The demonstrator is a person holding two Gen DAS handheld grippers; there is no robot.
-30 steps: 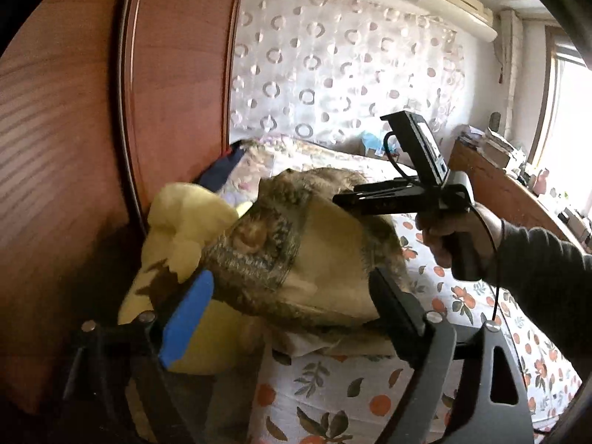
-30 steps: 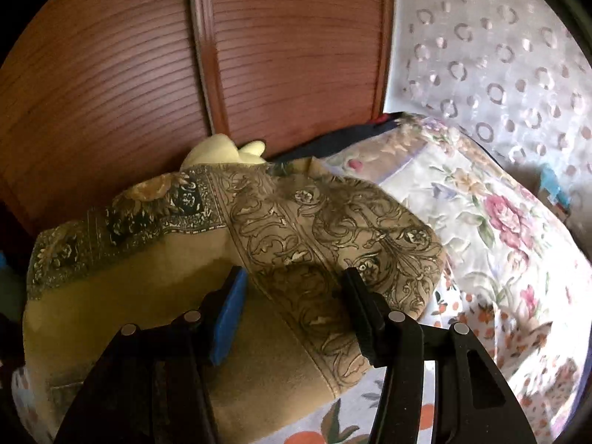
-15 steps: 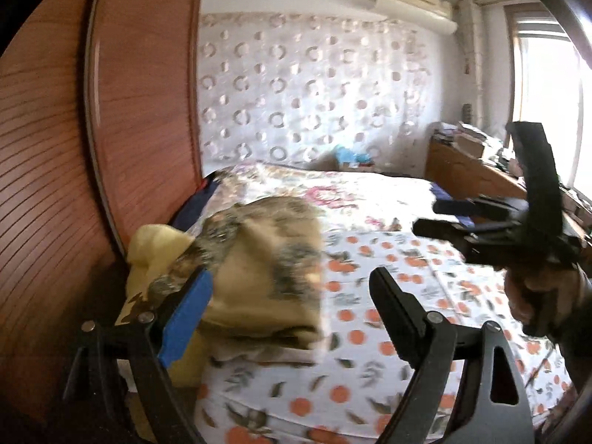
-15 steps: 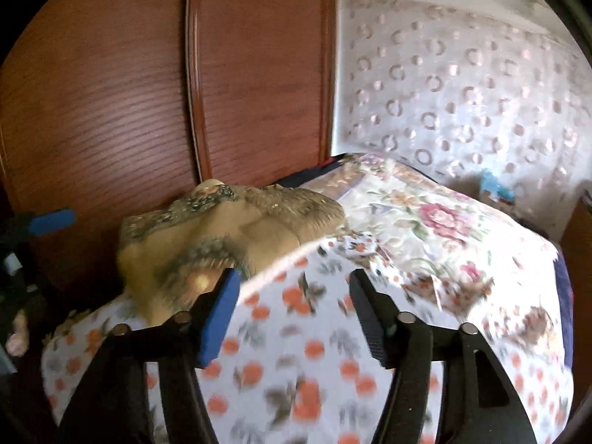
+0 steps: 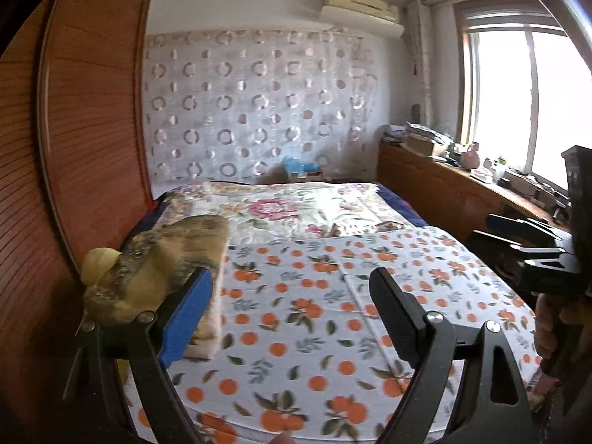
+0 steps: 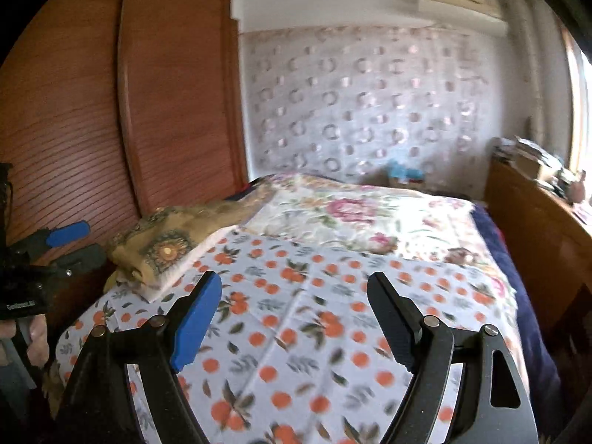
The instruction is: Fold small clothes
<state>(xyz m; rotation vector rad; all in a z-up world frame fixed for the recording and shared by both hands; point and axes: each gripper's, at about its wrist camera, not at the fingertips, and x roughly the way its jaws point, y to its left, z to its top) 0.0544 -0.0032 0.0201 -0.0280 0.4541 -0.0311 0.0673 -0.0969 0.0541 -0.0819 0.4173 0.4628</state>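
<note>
Both your left gripper (image 5: 290, 312) and right gripper (image 6: 294, 316) hang spread and empty above the orange-print bedsheet (image 6: 303, 333). The folded olive patterned cloth (image 6: 166, 248) lies at left of frame. Approach its edge low and pinch one layer only.

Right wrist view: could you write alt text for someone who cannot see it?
An open two-finger gripper, one finger blue-padded, hangs over a bed sheet printed with oranges, holding nothing. A folded olive-gold patterned cloth lies at the bed's left edge beside a wooden wardrobe. The other handheld gripper shows at far left.
</note>
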